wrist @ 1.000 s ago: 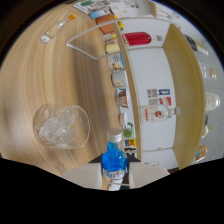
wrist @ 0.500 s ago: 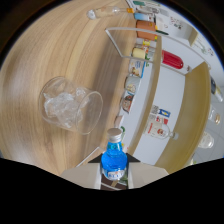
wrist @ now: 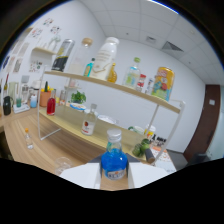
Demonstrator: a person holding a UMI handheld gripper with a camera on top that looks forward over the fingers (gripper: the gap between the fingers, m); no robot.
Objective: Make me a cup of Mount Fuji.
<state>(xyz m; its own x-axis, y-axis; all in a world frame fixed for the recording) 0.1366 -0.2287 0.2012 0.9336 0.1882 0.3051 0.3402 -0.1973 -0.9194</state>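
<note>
I am gripping the blue bottle [wrist: 114, 164] between the fingers [wrist: 114, 176], holding it upright. Far beyond it, a shelf [wrist: 112, 86] is carrying bottles over the tabletop [wrist: 65, 145].

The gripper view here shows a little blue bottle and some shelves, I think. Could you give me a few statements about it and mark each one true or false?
1. A small bottle of blue liquid stands upright between the fingers of the gripper. True.
2. The bottle of blue liquid has a red cap. False: its cap is pale, whitish.
3. Beyond the fingers stands a wooden shelf rack with two levels, both bearing bottles. True.
4. The upper shelf holds nothing but one plant. False: it carries a row of bottles and jars, among them a large white bottle; the green plant sits on the lower shelf.
5. A small clear bottle with a red label stands on the lower shelf. True.
</note>
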